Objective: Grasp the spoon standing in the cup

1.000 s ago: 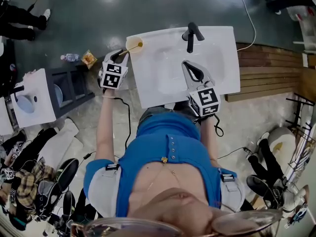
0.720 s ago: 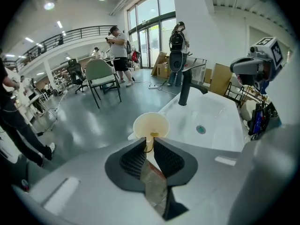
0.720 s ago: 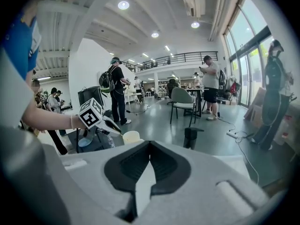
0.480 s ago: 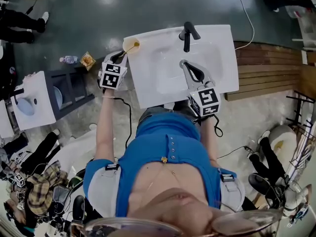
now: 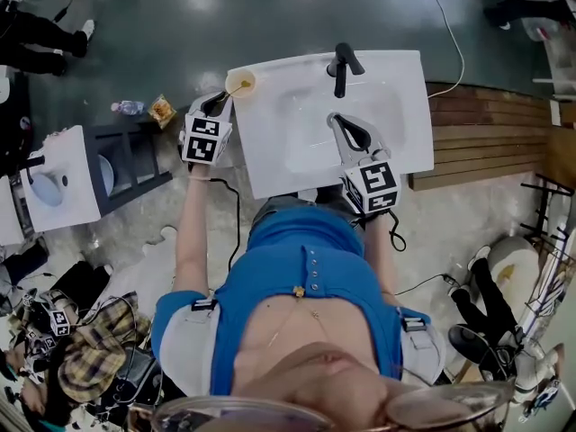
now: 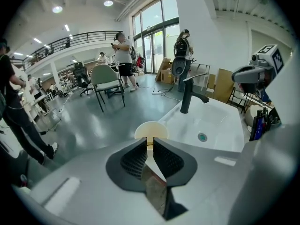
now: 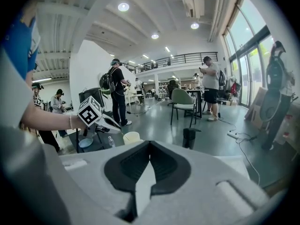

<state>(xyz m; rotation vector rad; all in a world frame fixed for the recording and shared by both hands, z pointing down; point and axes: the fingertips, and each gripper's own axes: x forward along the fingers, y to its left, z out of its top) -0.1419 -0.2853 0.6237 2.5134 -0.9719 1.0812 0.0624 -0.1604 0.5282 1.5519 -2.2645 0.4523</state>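
The white washbasin stood in front of the person, with a black faucet at its rear edge. The cup, cream-coloured, stood on the basin's rear left corner, at the rim and outside the bowl. The spoon stood in the cup, its thin yellowish handle leaning out over the rim toward the left gripper. The left gripper was at that corner, angled downward, with its tips just in front of the cup. Its jaws had just been closing and stood with only a narrow slot between the ribbed pads. The spoon handle sat in that slot and filled it, so the pads gripped it on both sides. The right gripper was over the front part of the basin bowl, well apart from the cup, and pointed toward the faucet. Its jaws met at the tips, and nothing was held between them. In the right gripper view, the left gripper's marker cube appeared just beside the cup.
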